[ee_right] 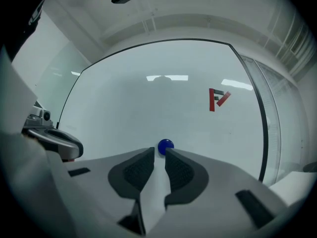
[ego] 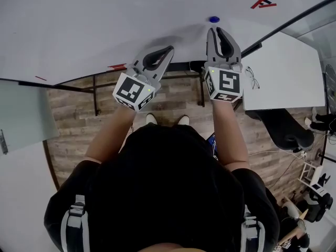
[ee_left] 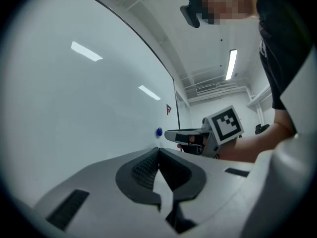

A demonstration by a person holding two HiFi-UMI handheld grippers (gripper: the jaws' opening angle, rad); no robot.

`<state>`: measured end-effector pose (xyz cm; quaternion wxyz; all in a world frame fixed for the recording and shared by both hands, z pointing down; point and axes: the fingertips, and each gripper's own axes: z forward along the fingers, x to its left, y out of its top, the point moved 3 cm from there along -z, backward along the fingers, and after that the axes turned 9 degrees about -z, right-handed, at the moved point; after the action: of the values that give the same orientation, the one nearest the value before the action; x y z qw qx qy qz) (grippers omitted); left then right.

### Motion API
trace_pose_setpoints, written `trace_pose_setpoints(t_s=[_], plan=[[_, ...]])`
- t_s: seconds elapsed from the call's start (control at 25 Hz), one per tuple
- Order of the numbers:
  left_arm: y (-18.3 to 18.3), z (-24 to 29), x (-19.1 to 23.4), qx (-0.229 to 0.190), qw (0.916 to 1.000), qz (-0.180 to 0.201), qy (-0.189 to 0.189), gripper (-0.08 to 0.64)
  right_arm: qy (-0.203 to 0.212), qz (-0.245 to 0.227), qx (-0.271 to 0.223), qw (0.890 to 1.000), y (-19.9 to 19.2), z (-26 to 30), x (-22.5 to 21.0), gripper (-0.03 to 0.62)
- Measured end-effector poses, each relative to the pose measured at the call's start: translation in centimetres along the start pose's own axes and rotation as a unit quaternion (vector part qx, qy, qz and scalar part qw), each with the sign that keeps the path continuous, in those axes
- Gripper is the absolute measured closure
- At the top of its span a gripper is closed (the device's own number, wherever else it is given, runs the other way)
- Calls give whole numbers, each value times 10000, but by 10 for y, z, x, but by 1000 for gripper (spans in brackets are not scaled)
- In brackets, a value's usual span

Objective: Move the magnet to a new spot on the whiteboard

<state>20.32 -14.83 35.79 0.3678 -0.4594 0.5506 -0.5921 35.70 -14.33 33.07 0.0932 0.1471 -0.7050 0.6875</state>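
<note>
Magnet (ee_right: 165,146) sits on the whiteboard (ee_right: 148,98), toward its right edge, just past the right gripper (ee_right: 159,151), whose jaws stand slightly apart and hold nothing. Left gripper (ee_left: 158,150) is closed.

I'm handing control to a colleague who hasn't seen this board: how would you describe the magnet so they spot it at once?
Start from the big whiteboard in front of the person. Toward its right side, down-left of the red mark, the magnet sits just past the fingers of the right gripper. It is the only small, round, blue dot on the board.
</note>
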Motion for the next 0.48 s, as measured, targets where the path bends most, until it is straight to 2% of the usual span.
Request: trace_pose_setpoints(t_s=[0.24, 0.48], plan=[[1, 6, 4, 19, 10000, 39, 85, 555, -224, -13, -57, 9997, 0, 12, -12, 476], [-2, 8, 8, 50, 9999, 35, 135, 555, -328, -190, -111, 9992, -1, 18, -9, 456]])
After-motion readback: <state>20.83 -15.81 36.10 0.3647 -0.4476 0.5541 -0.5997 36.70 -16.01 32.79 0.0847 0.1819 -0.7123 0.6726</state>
